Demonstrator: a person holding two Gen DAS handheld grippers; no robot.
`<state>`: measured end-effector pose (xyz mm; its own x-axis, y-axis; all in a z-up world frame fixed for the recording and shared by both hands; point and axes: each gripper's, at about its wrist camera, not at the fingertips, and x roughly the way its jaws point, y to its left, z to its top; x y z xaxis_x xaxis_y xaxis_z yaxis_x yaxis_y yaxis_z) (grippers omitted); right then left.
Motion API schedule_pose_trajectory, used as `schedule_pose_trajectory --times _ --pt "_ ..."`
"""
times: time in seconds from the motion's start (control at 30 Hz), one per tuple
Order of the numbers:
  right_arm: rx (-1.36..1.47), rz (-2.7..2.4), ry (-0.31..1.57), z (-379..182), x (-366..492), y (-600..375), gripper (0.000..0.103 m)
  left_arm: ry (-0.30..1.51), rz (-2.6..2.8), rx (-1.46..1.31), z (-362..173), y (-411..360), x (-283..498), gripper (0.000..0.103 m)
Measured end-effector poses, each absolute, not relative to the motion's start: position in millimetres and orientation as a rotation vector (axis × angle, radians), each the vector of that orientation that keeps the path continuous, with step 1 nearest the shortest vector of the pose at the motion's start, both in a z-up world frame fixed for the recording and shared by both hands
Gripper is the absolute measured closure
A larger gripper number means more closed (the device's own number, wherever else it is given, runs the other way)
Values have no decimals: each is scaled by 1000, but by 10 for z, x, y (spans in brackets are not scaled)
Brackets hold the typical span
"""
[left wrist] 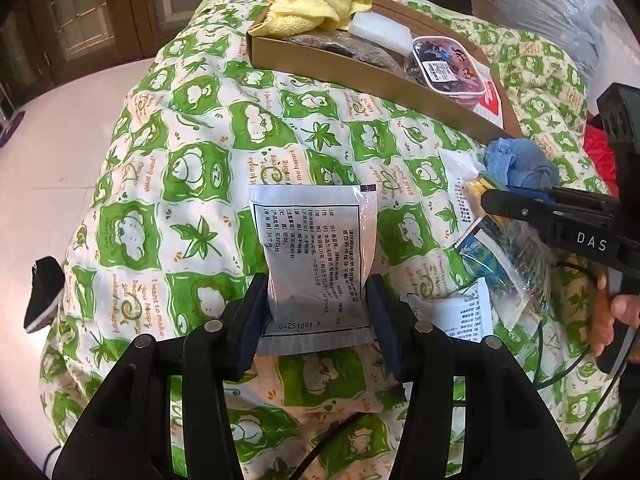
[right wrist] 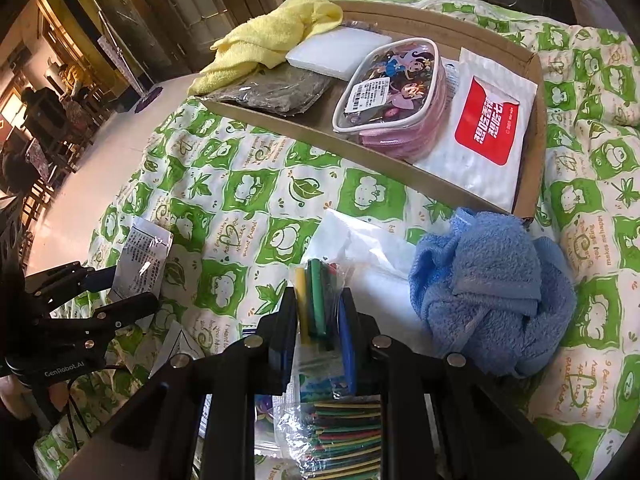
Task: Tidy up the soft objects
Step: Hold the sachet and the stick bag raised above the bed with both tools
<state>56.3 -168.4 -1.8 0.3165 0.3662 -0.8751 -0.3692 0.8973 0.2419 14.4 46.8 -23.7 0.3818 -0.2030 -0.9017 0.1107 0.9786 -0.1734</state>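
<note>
My left gripper is shut on a silver sachet printed with black text, its pads pressing both side edges above the green-and-white quilt. In the right wrist view that same gripper shows at the far left with the sachet. My right gripper is shut on a clear bag of coloured tubes, whose lower part hangs beneath the fingers. The left wrist view shows the right gripper at the right edge. A crumpled blue towel lies just right of it.
A shallow cardboard box sits at the far side, holding a yellow towel, a white block, a dark packet, a cartoon pouch and a red-labelled white packet. A white plastic bag and another sachet lie on the quilt.
</note>
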Motion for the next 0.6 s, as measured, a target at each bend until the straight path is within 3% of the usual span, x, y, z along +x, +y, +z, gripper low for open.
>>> schedule_pose_trajectory --times 0.6 --pt "17 497 1136 65 518 -1694 85 1178 -206 -110 -188 486 121 53"
